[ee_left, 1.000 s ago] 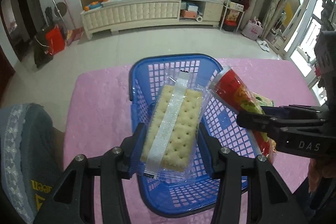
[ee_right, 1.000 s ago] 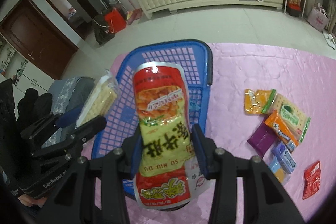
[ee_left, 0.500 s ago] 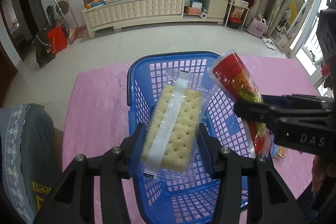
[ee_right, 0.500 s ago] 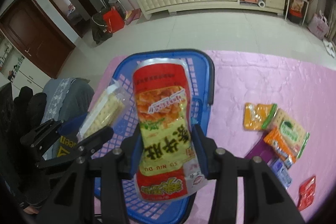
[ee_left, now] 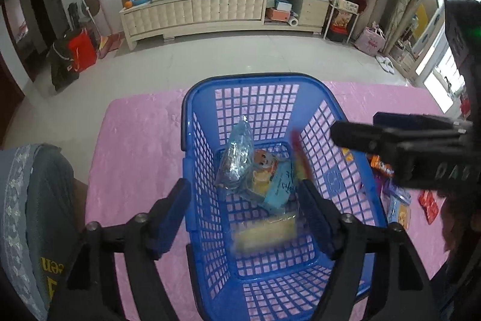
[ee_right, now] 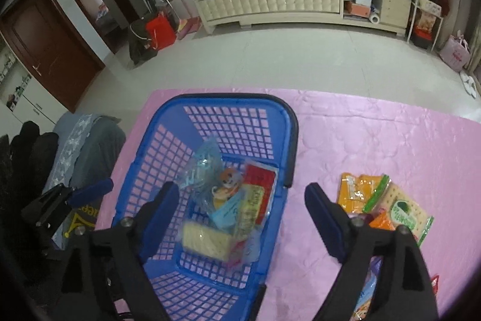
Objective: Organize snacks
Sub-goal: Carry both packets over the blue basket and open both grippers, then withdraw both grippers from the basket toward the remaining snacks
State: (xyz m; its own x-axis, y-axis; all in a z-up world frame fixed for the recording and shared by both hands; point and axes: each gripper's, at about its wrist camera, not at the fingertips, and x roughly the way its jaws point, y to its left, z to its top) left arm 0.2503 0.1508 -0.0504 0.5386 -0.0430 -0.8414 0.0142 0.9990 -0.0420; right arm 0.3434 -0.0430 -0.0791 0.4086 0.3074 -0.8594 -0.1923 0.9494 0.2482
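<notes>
Pink quilted table cover, blue lattice basket toward its left edge, loose snack packets toward its right edge

cracker pack and snack bags in basket; loose snacks on table right of it

A blue lattice basket sits below the gripper, holding a blurred cracker pack, a red-and-yellow bag and a clear blue packet. More snack packs lie to its right.
</notes>
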